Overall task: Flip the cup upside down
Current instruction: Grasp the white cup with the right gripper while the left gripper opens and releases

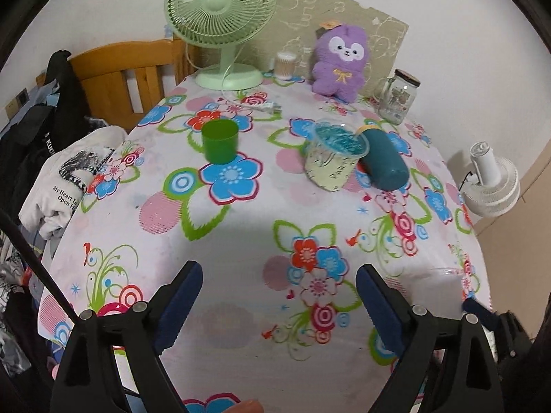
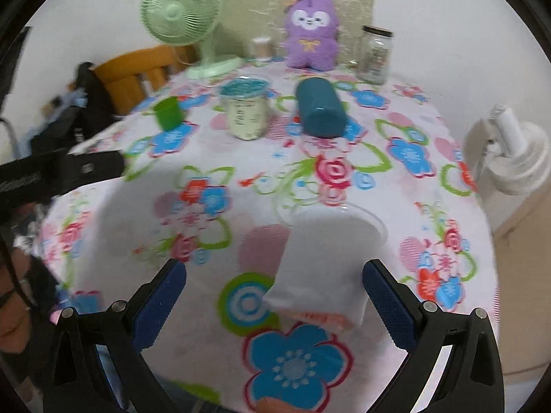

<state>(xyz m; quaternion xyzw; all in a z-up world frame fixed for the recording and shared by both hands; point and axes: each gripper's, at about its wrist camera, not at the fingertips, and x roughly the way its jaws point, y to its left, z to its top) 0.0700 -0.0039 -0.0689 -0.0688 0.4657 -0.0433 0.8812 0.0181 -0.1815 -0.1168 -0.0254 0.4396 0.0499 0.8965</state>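
Note:
A frosted clear plastic cup (image 2: 323,261) stands between the fingers of my right gripper (image 2: 275,296), tilted, rim away from the camera; the jaws are wide and do not touch it. The same cup (image 1: 435,287) shows at the lower right of the left wrist view. My left gripper (image 1: 279,296) is open and empty above the flowered tablecloth (image 1: 213,241). A green cup (image 1: 220,140) stands upright mid-table. A clear cup with a blue top (image 1: 335,158) stands beside a teal bottle (image 1: 382,158) lying on its side.
At the back stand a green desk fan (image 1: 220,24), a purple plush toy (image 1: 341,62), a glass jar (image 1: 399,96) and a cotton-swab tub (image 1: 286,65). A white fan (image 1: 492,179) is off the right edge. Clothes (image 1: 75,175) and a wooden chair (image 1: 127,75) are at the left.

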